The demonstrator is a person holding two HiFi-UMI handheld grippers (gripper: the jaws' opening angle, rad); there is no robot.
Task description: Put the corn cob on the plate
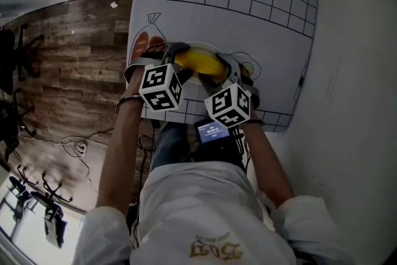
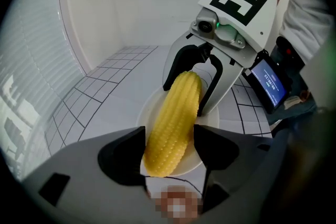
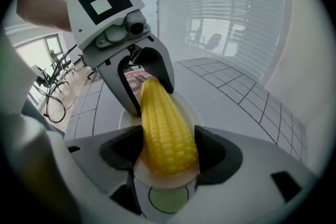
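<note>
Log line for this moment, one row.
yellow corn cob: over round white plate, contact unclear | left gripper: jaws shut on one end | right gripper: jaws shut on other end

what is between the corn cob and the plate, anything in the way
Nothing visible. The left hand-held gripper and right hand-held gripper hold the corn cob by its ends directly over the white plate, and the plate shows bare around it. Whether it touches is unclear.
</note>
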